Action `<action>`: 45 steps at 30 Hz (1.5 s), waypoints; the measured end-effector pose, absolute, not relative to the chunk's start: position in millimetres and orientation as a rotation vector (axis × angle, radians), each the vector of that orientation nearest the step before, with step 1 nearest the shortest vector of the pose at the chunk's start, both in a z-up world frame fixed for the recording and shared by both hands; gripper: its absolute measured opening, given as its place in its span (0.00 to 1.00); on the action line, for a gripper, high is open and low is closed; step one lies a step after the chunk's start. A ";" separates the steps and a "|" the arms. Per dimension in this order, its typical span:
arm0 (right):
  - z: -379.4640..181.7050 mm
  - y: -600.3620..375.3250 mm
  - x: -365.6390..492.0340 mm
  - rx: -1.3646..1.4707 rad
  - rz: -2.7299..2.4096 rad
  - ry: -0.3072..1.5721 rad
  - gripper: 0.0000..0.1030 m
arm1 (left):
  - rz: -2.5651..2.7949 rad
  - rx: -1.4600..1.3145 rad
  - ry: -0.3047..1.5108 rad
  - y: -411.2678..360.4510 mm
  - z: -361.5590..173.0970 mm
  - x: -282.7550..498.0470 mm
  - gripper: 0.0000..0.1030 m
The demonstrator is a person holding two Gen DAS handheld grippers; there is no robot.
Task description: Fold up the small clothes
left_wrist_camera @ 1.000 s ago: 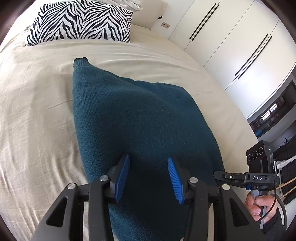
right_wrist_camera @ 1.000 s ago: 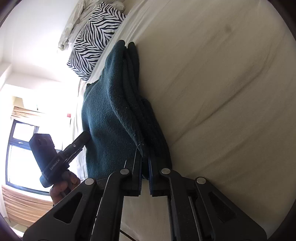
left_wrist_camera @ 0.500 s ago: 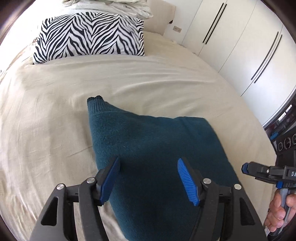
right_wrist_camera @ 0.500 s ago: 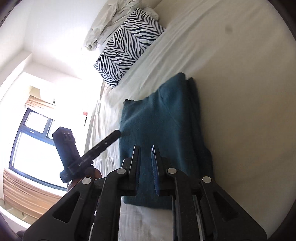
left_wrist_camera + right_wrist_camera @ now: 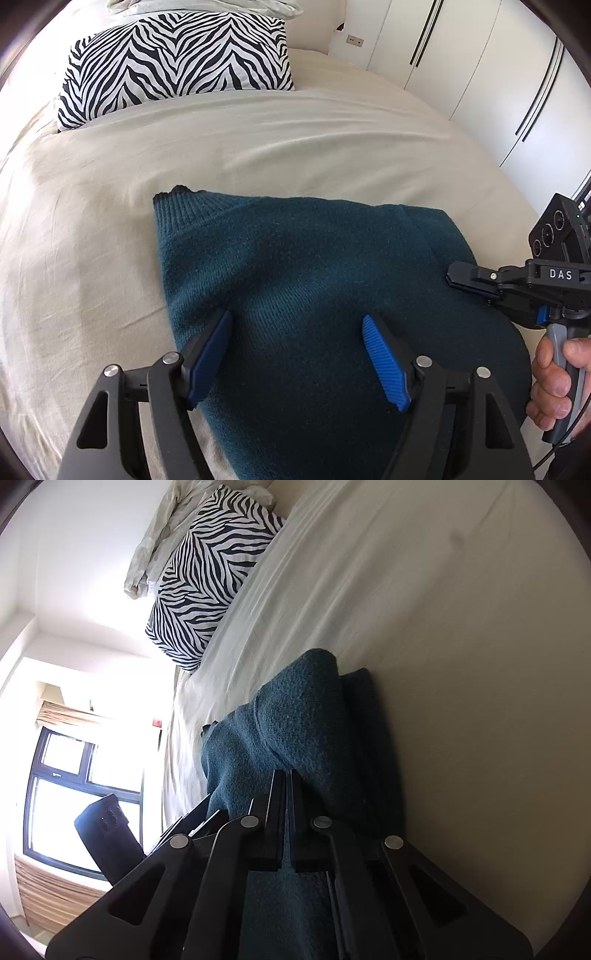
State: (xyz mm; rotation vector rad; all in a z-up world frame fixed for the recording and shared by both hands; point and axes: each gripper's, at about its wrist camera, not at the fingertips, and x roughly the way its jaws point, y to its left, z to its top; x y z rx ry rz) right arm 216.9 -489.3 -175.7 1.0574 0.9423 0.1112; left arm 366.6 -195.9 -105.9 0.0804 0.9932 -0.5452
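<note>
The teal knit sweater [image 5: 314,280] lies folded on the bed [image 5: 92,206], centre frame. The left gripper [image 5: 297,354] is opening, nothing between its pads; the right gripper [image 5: 286,805], closed and empty, rests over the right edge. Folding looks nearly finished; next comes smoothing or one last fold.

Folded teal knit sweater [image 5: 295,266] on the near part of the cream-sheeted bed [image 5: 92,206], zebra-striped pillow [image 5: 173,62] at the far end, crumpled white bedding [image 5: 155,546] behind the pillow, white wardrobe doors [image 5: 491,85] to the right.
</note>
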 end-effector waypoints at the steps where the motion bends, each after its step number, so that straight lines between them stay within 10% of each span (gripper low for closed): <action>1: -168.4 -490.1 214.2 1.055 0.112 0.927 0.06 | -0.533 0.087 0.992 -196.1 -101.8 363.2 0.73; 31: -146.0 -453.7 91.7 0.899 0.182 0.944 0.17 | -0.493 0.060 0.942 -165.0 -87.0 255.7 0.67; 33: -133.0 -460.7 77.7 0.860 0.152 0.929 0.23 | -0.490 0.015 0.886 -149.3 -72.0 249.7 0.67; 36: -114.5 -475.9 61.8 0.798 0.078 0.897 0.62 | -0.459 -0.050 0.838 -125.4 -63.1 252.5 0.78; 45: -142.9 -502.0 128.8 0.968 0.150 1.000 0.63 | -0.593 -0.391 1.112 -102.6 -114.7 305.5 0.77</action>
